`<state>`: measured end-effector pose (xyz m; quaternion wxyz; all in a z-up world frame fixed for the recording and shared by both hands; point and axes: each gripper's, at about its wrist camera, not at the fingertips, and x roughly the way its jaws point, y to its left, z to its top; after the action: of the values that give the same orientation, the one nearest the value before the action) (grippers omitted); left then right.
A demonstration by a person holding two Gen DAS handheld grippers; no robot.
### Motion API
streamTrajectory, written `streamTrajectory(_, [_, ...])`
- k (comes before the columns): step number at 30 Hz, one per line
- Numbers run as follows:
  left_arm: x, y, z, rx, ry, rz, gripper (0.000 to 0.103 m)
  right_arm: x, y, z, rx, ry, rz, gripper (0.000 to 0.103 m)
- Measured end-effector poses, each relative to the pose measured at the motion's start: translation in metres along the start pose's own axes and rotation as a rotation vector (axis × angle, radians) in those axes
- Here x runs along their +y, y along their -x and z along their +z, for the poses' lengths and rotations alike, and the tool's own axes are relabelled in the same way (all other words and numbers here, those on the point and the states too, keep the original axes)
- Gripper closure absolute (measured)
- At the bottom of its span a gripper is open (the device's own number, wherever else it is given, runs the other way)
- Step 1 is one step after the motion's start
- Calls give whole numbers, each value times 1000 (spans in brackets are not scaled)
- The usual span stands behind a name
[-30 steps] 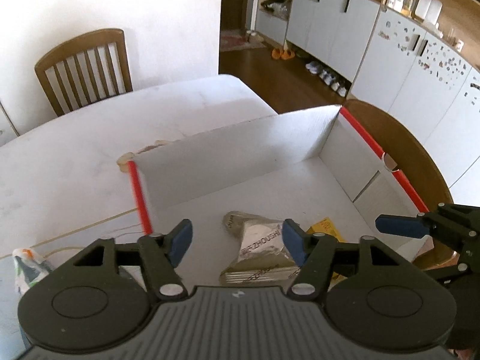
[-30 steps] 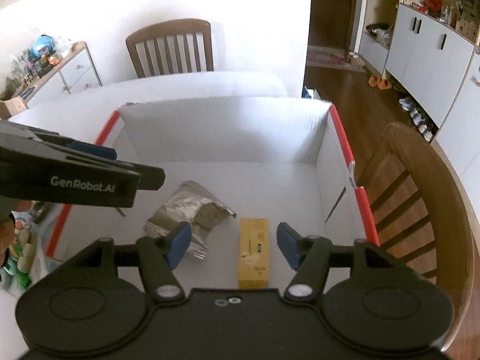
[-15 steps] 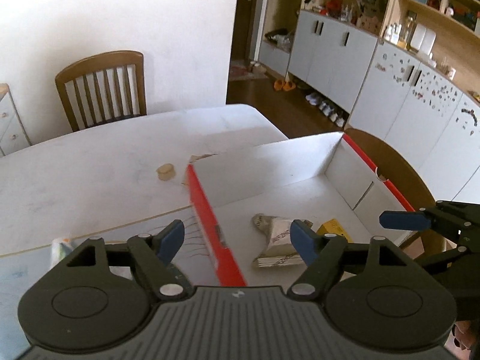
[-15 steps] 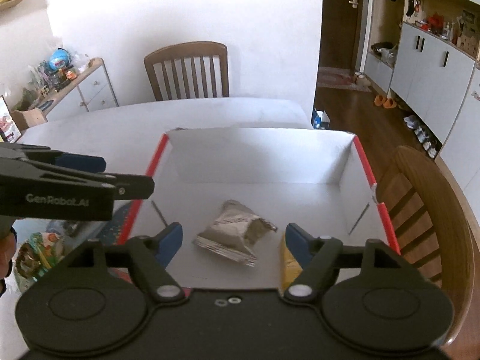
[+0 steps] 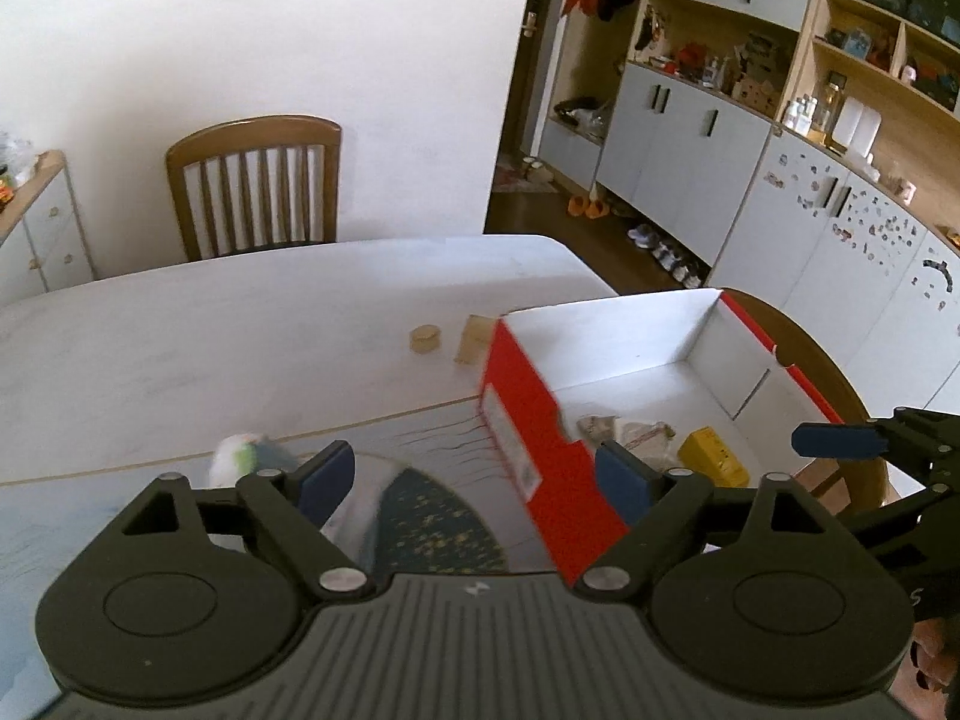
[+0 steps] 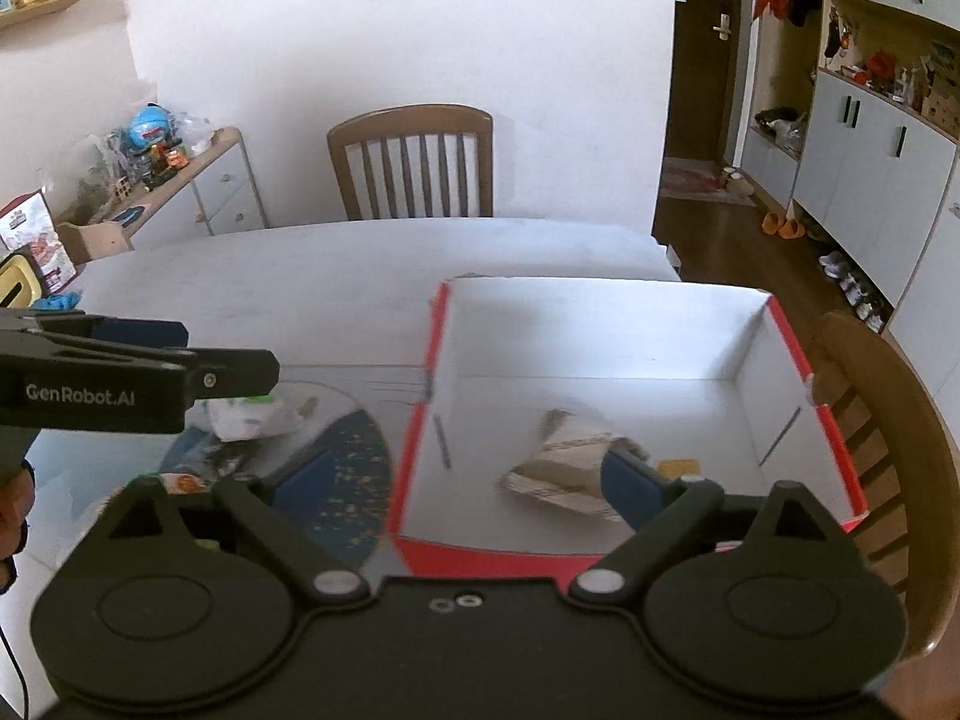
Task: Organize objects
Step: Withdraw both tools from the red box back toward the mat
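The white-and-green packet (image 6: 249, 417) lies on the worktop (image 5: 198, 348) outside the red box (image 5: 528, 438), to the box's left, with other loose wrappers near it on the blue patterned mat (image 6: 354, 468). In the judgement of the coming move, this is the relation that counts: the packet sits ahead and slightly left of the left gripper (image 5: 474, 477), close beside its left finger, while the box wall stands before its right finger. Its shape is blurred, so no long axis can be told. The left hand is plainly the nearer; from the right wrist view the left gripper's side hangs directly above the packet.

The left jaws are opening, spread wide, with nothing between the pads and nothing touched.

Further right, inside the box, a crumpled silver pouch (image 6: 564, 468) and a small yellow carton (image 5: 714, 459) lie on the white floor, side by side and near the front wall. The right gripper (image 6: 462, 474) straddles the box's left wall from above; its jaws are opening too, wide and empty, pressing on nothing.
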<state>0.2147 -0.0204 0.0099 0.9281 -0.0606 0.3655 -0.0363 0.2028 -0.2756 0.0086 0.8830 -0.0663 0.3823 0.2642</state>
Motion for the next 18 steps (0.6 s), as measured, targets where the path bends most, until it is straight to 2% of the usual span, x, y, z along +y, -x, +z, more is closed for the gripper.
streamTrajectory(4, [23, 13, -9, -1, 23, -1, 15, 18, 2, -1, -1, -5, 9, 7])
streamTrajectory(6, [34, 19, -13, -3, 32, -1, 7, 27, 1, -3, -2, -6, 12, 7])
streamTrajectory(8, [44, 25, -17, -8, 37, -6, 4, 36, 1, -4, -2, -8, 13, 7])
streamTrajectory(18, [101, 47, -38, -56, 49, 28, 0, 76, -5, -16, 2, -19, 27, 7])
